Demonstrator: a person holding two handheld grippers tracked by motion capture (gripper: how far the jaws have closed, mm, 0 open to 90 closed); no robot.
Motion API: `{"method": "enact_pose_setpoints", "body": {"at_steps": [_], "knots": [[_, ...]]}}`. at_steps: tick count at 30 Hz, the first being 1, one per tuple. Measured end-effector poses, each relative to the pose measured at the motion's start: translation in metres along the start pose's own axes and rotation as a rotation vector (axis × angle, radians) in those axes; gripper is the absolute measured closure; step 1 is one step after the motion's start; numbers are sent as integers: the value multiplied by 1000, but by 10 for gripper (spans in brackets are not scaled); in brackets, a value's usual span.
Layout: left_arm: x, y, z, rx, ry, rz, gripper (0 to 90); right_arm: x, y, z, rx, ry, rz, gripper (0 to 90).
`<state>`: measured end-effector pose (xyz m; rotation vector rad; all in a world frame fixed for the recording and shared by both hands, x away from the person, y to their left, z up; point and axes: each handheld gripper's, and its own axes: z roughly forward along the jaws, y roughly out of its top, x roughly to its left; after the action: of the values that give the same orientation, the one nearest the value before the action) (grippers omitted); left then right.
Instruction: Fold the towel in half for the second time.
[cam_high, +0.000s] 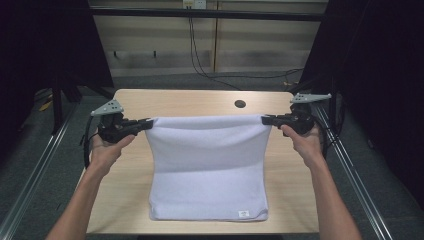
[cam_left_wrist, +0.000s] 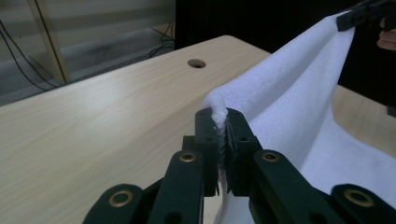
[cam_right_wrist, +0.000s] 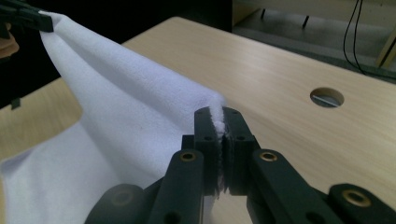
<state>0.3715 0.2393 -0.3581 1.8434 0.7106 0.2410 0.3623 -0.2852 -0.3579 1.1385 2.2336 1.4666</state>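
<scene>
White fleecy rectangular towel (cam_high: 207, 165) hangs between both claws over light wooden bench (cam_high: 135, 100); far edge lifted and pulled taut, near part lying flat on bench, small label (cam_high: 243, 213) at near right corner. Left side, high view: left claw (cam_high: 148, 123), black with grey three-cornered plate on top, held in left hand (cam_high: 107, 147), jaws pressed together pinching towel's far left corner. In left gripper view that left claw (cam_left_wrist: 220, 122) has cloth squeezed in thin line between the two black jaws, towel (cam_left_wrist: 299, 93) running off to the right and up toward the other claw (cam_left_wrist: 348, 18). Middle: towel sags slightly below top edge, sides curve inward. Round cable hole (cam_high: 240, 104) in bench behind towel, toward right. Right side: right claw (cam_high: 266, 119), black, in right hand (cam_high: 305, 140), jaws shut tight on towel's far right corner. Right gripper view: right claw (cam_right_wrist: 220, 122) pinches cloth edge, towel (cam_right_wrist: 116, 126) stretching left up to the left claw (cam_right_wrist: 28, 16); hole (cam_right_wrist: 327, 97) to the right. Dark cables (cam_high: 200, 55) trail on floor beyond bench.
</scene>
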Motion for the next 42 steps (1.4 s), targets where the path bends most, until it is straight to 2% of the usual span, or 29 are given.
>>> {"method": "enact_pose_setpoints", "body": {"at_steps": [1, 2, 3, 4, 6, 10, 11, 12, 17, 19, 21, 26, 28, 32, 37, 42], "knots": [[-3, 1, -3, -6, -15, -2, 856, 2, 1, -4, -9, 1, -4, 861], [-7, 0, -7, 1, -10, 20, 856, 4, 1, -6, -11, 3, -2, 861], [-11, -3, -10, 24, 1, 40, 856, 7, -1, -9, -9, 9, -10, 861], [-13, -6, -11, 35, -3, 42, 856, 11, -6, -12, -8, 22, -21, 860], [-19, -20, -11, 64, -8, 44, 856, 18, -16, -14, 2, 29, -29, 861], [-26, -43, -10, 85, -49, 7, 856, 36, -41, -17, 53, 43, -53, 861], [-28, -49, -10, 103, -52, 16, 856, 39, -46, -18, 60, 45, -55, 861], [-30, -55, -10, 121, -53, 14, 855, 42, -52, -19, 67, 46, -54, 861], [-37, -82, -10, 139, -87, -30, 854, 48, -80, -23, 98, 58, -27, 860], [-40, -86, -10, 152, -83, -20, 854, 52, -89, -23, 111, 60, -27, 860], [-44, -91, -13, 152, -91, -30, 854, 56, -94, -24, 120, 62, -28, 860], [-53, -100, -20, 149, -99, -39, 854, 63, -102, -30, 108, 80, -20, 860], [-56, -106, -22, 162, -101, -37, 854, 67, -107, -31, 120, 84, -21, 860], [-58, -120, -16, 203, -108, -66, 853, 72, -119, -31, 144, 87, -20, 860], [-60, -125, -15, 229, -113, -60, 853, 74, -131, -31, 175, 88, -12, 858], [-64, -137, -15, 262, -124, -65, 851, 82, -146, -29, 221, 102, -10, 852]]}}
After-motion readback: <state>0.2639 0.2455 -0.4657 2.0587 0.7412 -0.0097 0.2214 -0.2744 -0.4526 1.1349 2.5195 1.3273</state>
